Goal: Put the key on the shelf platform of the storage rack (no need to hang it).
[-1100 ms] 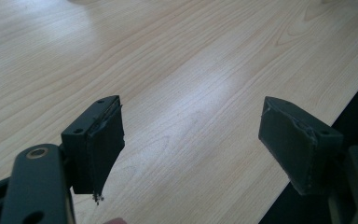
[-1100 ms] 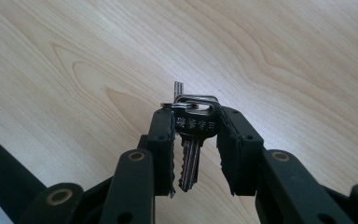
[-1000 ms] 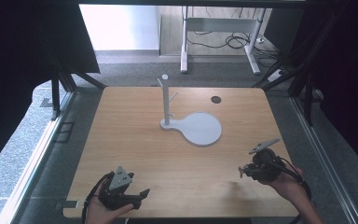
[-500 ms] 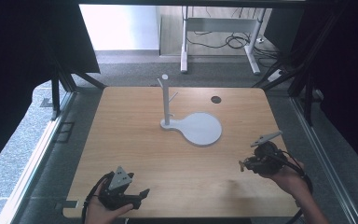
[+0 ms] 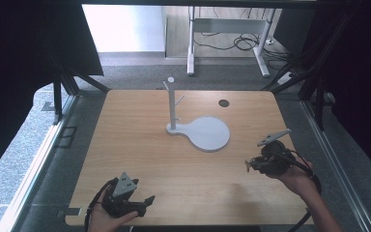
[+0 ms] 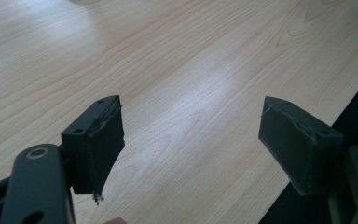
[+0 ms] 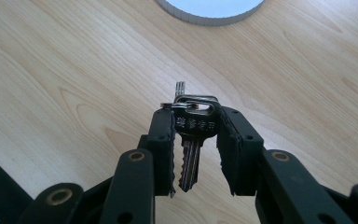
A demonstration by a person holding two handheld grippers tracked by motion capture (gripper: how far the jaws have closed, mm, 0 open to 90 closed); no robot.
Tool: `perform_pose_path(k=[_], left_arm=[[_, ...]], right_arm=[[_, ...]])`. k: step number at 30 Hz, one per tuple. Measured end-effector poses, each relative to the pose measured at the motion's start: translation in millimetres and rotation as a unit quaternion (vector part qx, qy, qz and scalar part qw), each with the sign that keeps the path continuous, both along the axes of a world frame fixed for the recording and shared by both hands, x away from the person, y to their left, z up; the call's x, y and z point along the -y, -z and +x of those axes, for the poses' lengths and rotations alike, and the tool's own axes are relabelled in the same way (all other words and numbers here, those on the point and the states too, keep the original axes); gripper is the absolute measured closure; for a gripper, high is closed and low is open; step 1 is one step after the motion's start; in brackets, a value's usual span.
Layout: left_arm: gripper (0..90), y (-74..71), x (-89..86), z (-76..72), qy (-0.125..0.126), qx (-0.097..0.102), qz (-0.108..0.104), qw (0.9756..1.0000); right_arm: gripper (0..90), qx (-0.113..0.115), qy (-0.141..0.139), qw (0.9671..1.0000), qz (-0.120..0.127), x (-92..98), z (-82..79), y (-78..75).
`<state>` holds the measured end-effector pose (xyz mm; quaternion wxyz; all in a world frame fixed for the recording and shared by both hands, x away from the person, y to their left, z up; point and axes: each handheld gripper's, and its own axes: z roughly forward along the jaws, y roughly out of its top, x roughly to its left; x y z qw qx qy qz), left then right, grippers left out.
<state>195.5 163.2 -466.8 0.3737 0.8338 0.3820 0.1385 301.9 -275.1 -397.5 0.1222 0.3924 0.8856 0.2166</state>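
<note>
Table (image 5: 140, 145): light wood, takes up the middle of the high view. White stand (image 5: 173, 104) sits centre frame, its upright post rising from a flat round base (image 5: 207, 134) that spreads to the lower right of the post. Small dark disc (image 5: 224, 103) on the wood at upper right of the stand, well apart from it.

Right hand-held gripper (image 5: 265, 162) is at right of frame, below and right of the round base, held over the wood by a hand (image 5: 297, 179). In the right gripper view it is clenched on a bunch of keys (image 7: 193, 135): dark key head pinched between the jaws, silver blade hanging down toward the bottom of frame, key ring (image 7: 193, 100) poking out above the jaw tips. Edge of the round base at top of that view.

Left hand-held gripper (image 5: 128, 198) is at lower left, near the table's bottom edge. Left gripper view: jaws spread wide, nothing between them, bare wood beyond.
</note>
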Motion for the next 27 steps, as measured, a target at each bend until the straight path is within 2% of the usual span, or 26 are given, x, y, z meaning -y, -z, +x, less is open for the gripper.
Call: perform_pose_path(k=[27], left_arm=[[22.5,-0.7,-1.7,-0.1,-0.002,0.002,0.002,1.0]], right_arm=[[67.5,0.001,-0.025,0.9996,0.013,-24.9,20.3,-7.6]])
